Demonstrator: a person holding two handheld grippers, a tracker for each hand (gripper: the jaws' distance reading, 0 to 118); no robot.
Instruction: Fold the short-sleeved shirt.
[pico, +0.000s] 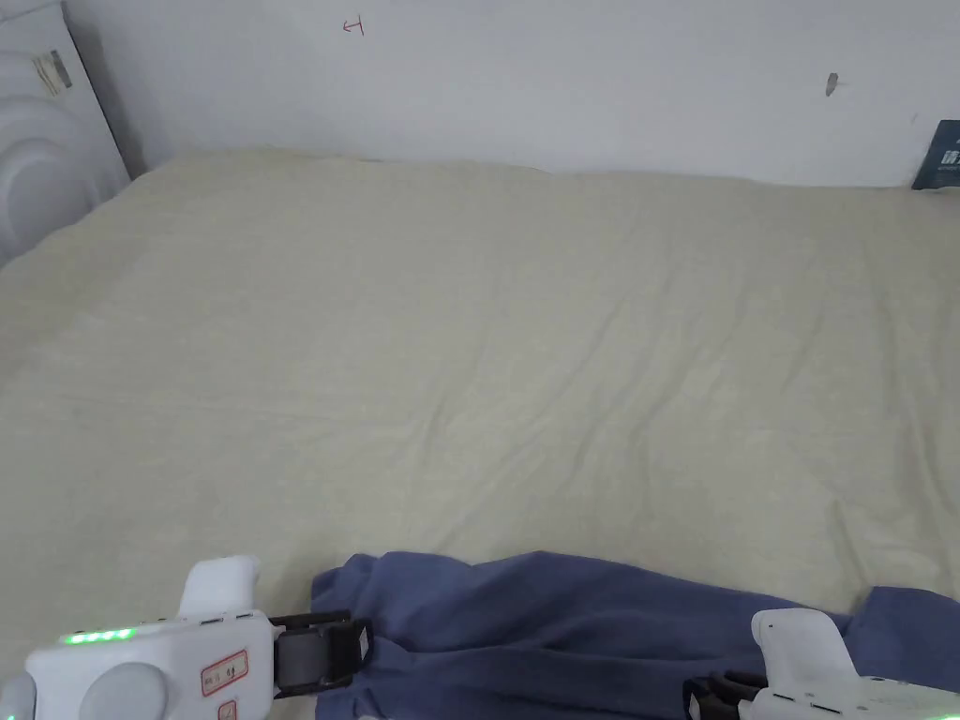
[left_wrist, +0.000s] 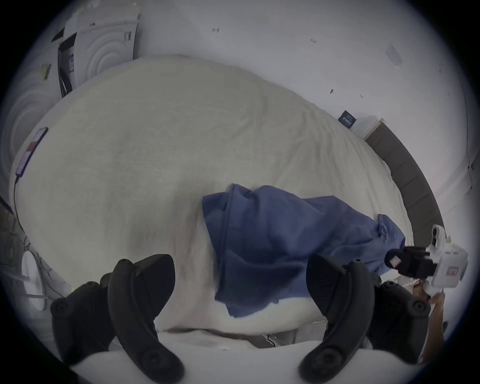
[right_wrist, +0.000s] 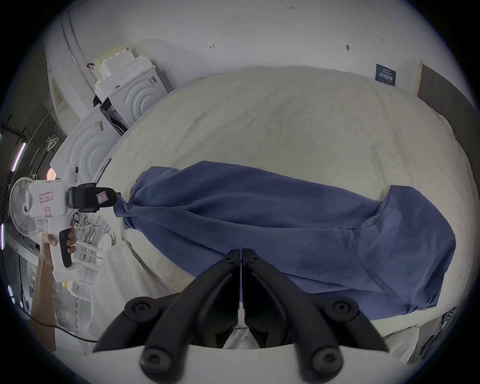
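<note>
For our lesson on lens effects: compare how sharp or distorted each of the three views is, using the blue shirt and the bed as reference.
Head view: straight lines, soft even light, the blue shirt cut off at the bottom edge. Left gripper view: fisheye circle with dark corners, the bed bulging, the shirt's near edge smeared by motion blur. Right gripper view: same fisheye bulge, but the shirt folds look sharper.

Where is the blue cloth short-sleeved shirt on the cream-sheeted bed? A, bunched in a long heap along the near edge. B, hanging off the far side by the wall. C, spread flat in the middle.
A: the blue shirt lies crumpled in a long ridge along the near edge of the cream bed sheet, well short of the wall.
</note>
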